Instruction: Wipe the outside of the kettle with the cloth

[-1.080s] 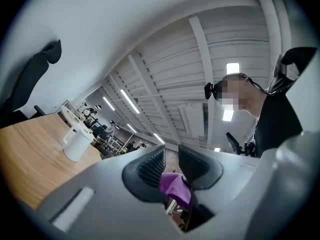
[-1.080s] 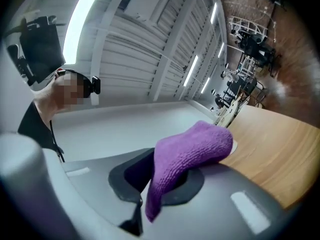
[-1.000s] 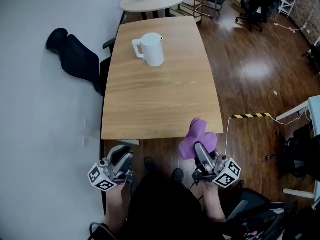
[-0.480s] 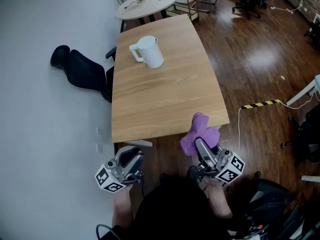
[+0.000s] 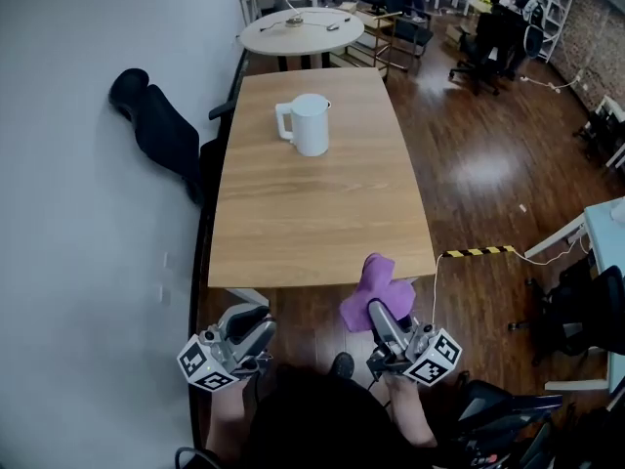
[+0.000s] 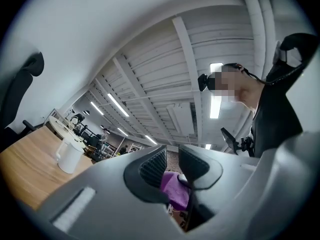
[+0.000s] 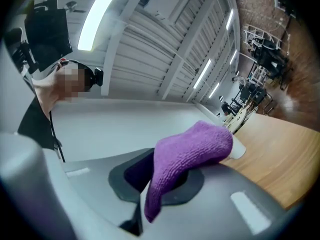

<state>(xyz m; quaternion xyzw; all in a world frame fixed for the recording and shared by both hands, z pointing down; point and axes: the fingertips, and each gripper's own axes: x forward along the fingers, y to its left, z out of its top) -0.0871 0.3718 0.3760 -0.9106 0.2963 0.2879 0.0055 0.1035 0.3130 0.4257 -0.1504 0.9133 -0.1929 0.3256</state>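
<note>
At 12 o'clock on the worktop (image 5: 322, 213), white kettle (image 5: 311, 125) upright, handle toward 9. Right claw (image 5: 377, 315) at 5 o'clock, off the near edge, clamps purple cloth (image 5: 371, 283). Left claw (image 5: 256, 324) at 7 o'clock, nearly closed, empty.

The head view is tilted up, so more room beyond the table (image 5: 312, 223) is taken in and the kettle (image 5: 311, 125) is shown lower. The purple cloth (image 5: 376, 283) in the right tongs (image 5: 375, 310) is seen less far over the table's near edge.
</note>
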